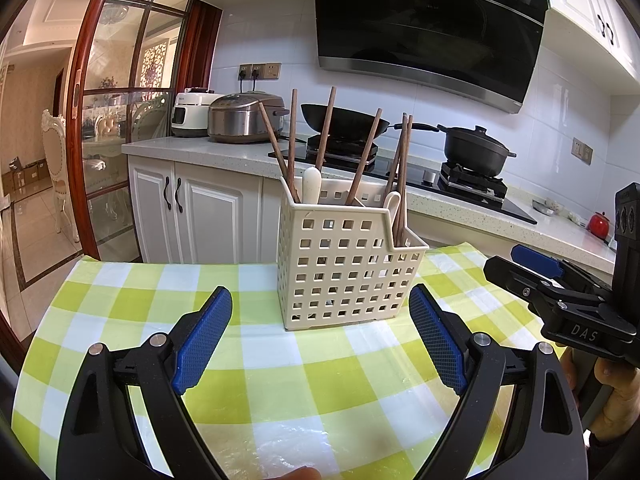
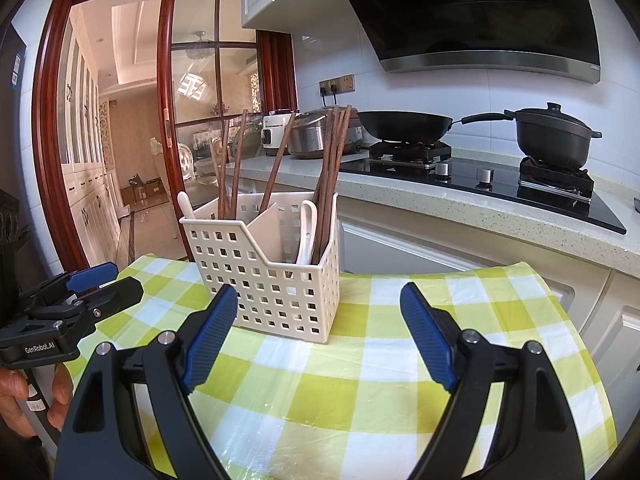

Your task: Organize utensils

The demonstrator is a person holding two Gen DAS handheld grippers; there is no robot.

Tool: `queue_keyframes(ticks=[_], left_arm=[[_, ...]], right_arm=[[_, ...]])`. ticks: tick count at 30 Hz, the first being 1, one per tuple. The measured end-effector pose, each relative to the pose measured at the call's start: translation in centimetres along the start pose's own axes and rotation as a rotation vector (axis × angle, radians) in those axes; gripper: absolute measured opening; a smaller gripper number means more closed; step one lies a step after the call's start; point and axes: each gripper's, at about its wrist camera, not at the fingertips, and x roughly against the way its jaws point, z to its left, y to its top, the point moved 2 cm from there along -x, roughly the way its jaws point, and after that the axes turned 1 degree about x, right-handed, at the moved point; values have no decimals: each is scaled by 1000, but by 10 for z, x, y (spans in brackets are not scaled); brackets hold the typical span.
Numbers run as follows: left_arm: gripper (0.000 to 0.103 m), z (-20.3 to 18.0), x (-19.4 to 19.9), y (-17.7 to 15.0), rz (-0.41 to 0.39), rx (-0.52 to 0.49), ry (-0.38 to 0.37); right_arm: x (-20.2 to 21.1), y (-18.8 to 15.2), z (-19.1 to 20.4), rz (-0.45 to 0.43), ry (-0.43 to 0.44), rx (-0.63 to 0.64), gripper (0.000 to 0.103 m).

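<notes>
While both tools hang above the checked tablecloth [image 1: 248, 364], the cream utensil basket [image 1: 340, 276] stands upright near the cloth's far edge, with the white lower cabinets [image 1: 192, 208] close behind it. Brown wooden chopsticks [image 1: 362, 160] lean at several angles out of its top, spread across the compartments, and two white spoons [image 2: 306, 232] stand among them, one at each end. An inner divider [image 2: 266, 222] splits the basket.

From the left wrist view, the left gripper [image 1: 320, 340] is spread wide with nothing between its blue pads [image 1: 202, 344]; the basket sits just beyond the gap, apart from both fingers. Bare cloth lies under and before the fingers. The right gripper [image 2: 314, 332] is likewise spread wide and holds nothing, its left pad [image 2: 208, 336] overlapping the basket's near lower corner in view; whether they touch, I cannot tell. Open cloth stretches to the right of the basket as far as the table's right edge. Behind, a black wok [image 2: 404, 124] and a lidded pot [image 2: 554, 138] sit on the stove.
</notes>
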Motion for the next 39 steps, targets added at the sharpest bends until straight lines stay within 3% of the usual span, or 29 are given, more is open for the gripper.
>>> queue_keyframes(ticks=[39], left_arm=[[84,-2,2,1,-1,-2,-4]], right_arm=[[0,-1,0,0,-1,0,81]])
